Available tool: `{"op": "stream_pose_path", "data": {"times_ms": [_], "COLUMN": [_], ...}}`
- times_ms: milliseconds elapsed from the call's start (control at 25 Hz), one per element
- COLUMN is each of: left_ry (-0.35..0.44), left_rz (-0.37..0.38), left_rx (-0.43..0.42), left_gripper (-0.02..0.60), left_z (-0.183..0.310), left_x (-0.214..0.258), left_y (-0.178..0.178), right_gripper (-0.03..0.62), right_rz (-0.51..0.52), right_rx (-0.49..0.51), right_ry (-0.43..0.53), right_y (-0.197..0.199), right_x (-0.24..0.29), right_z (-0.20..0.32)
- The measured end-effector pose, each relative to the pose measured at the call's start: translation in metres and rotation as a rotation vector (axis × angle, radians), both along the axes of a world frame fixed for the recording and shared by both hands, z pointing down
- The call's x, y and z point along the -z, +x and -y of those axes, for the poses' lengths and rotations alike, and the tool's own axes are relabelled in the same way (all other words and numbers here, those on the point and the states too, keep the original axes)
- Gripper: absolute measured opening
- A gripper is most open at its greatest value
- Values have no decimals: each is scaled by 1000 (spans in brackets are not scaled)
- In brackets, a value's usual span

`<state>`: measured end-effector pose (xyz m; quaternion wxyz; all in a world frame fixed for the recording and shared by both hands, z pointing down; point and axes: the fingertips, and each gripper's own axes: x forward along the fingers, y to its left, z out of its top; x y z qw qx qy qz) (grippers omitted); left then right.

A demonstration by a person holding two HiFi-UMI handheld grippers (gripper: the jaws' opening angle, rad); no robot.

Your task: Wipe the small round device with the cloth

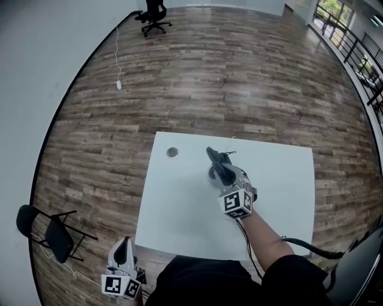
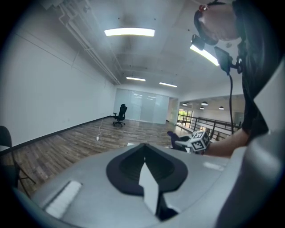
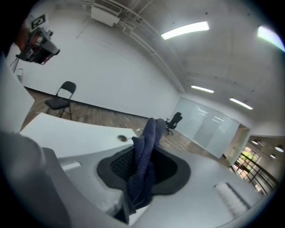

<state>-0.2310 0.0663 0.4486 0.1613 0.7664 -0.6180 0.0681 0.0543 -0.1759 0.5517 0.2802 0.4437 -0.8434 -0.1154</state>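
The cloth (image 3: 144,153) is clamped in the right gripper (image 1: 222,172) over the table (image 1: 173,221). The device (image 1: 173,153) lies on the table's far left part, apart from the cloth. The left gripper (image 1: 122,256) is seen closed and empty, off the table's near corner.

I'm looking down on a white table (image 1: 179,209) standing on a wood-plank floor (image 1: 239,77). Far off, toward the left, a black office chair (image 1: 154,17) is sitting close to the wall (image 1: 36,72). A thin white cord (image 1: 117,60) is trailing along the planks by that wall and ending in a small white block (image 1: 118,85). To the near left of the table, a black folding chair (image 1: 51,233) is standing open, well apart from it. On the far right, a dark railing (image 1: 353,42) is running along the floor's edge. Overhead, long ceiling lights (image 2: 129,32) are glowing, and a glass partition (image 2: 144,109) is closing off the far end of the room.
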Motion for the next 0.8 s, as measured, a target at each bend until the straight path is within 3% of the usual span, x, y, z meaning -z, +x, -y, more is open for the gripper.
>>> {"op": "stream_pose_path", "data": {"times_ms": [80,160,360,520,800], "left_ry": [-2,-2,0,-16,-21], "left_rz": [-3,-5,-7,-8,-14], "left_rx": [-4,-7,-11,4,10], "left_gripper": [3,3,3,5,4], "left_z": [2,3,5,-1,-1], "left_x": [-1,-1,0,-3,-6], "left_y": [1,1,1,-2,-1], "right_gripper": [94,94,94,94,94], "right_rz": [49,86,84,61,-188], "right_rx": [-90,-117,-10,18,145], "right_ry": [19,-27,-185,-269,-170], "right_y": [25,34,2,-19,-34], "right_x": [19,16,-23,-47,-58], "right_z": [13,21,13,12,-8]}}
